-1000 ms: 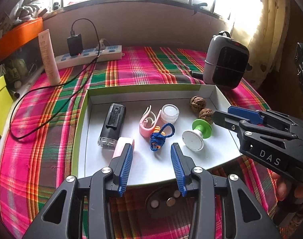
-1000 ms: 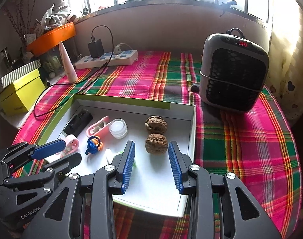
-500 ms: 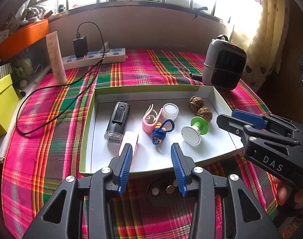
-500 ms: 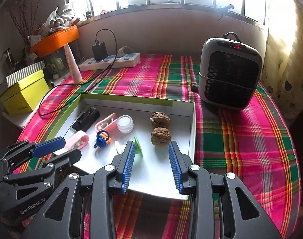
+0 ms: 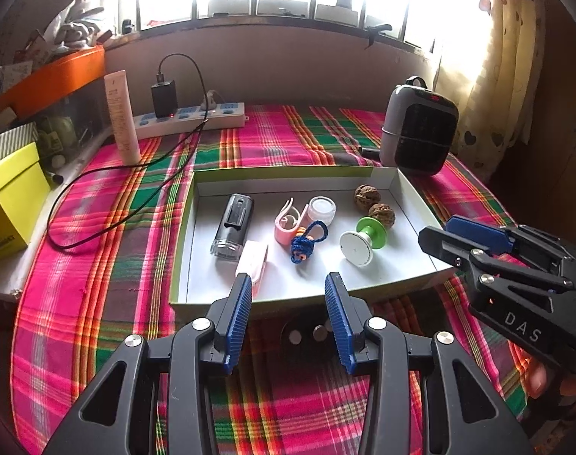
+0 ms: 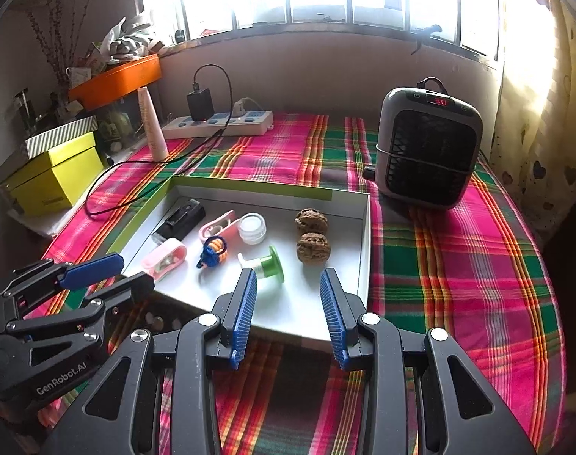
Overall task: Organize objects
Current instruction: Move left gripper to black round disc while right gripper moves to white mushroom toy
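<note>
A shallow white tray [image 5: 182,250] with green outer walls lies on the plaid cloth. In it are a black device [image 5: 233,225], a pink case [image 5: 253,261], a pink clip [image 5: 288,222], a small clear jar [image 5: 322,208], a blue cord with orange beads [image 5: 306,240], a green and white spool [image 5: 363,240] and two walnuts [image 5: 366,196]. My left gripper [image 5: 288,280] hovers open over the tray's near edge, holding nothing. My right gripper [image 6: 288,273] stands open above the near right corner, short of the walnuts [image 6: 313,247], with nothing between its pads.
A grey heater [image 6: 428,148] stands behind the tray on the right. At the back left are a power strip [image 5: 191,117] with a black cable, a white tube [image 5: 121,117] and a yellow box [image 5: 11,197]. A dark disc [image 5: 310,335] with coins lies before the tray.
Both grippers have drawn back and slightly up from the tray, so it sits farther off in both views. Their jaw gaps are unchanged and nothing in the tray moved.
</note>
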